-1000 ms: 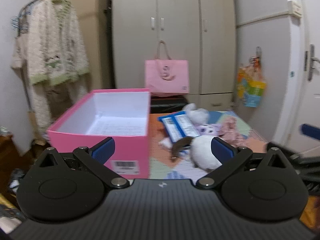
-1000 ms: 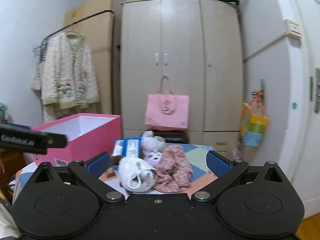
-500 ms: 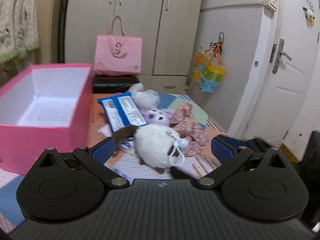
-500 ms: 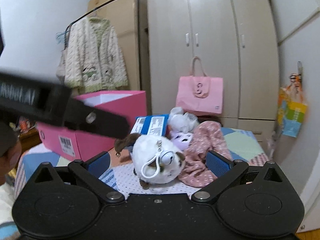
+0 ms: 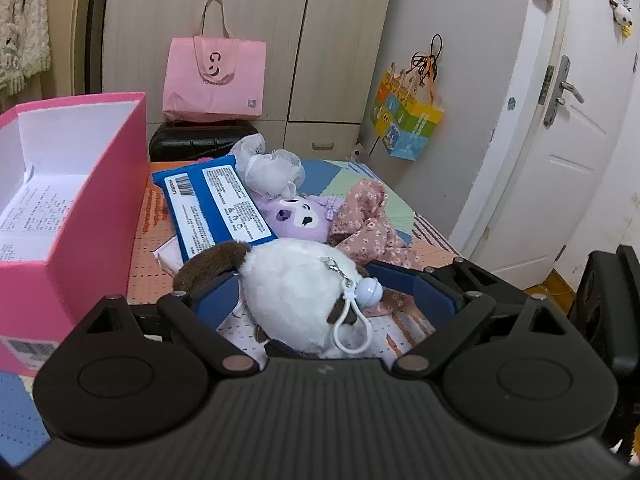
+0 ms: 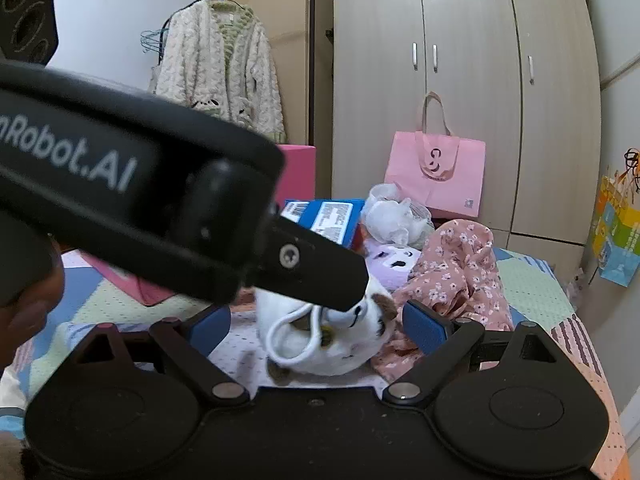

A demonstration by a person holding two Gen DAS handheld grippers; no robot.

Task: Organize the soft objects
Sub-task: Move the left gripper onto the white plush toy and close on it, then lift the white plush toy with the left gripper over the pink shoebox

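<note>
At the far left stands a pink box (image 5: 100, 216), open on top, with a printed paper sheet (image 5: 32, 208) lying on its bottom. Just to its right, on the patchwork bed cover (image 5: 372, 196), lies a blue package (image 5: 216, 204), partly over a white gauzy bundle (image 5: 272, 168). Beside it rests a purple plush toy (image 5: 296, 218), and a pink flowered cloth (image 5: 372, 232) touches it on the right. The left gripper (image 5: 320, 292) is spread wide around a white plush toy (image 5: 296, 292) with brown ears and a white key clip; its left pad appears to touch the toy, the right pad is apart. The right gripper (image 6: 316, 326) is also released, its fingers on both sides of the same toy (image 6: 320, 344). Behind, a pink tote bag (image 5: 214, 76) hangs on the wardrobe (image 5: 256, 20).
</note>
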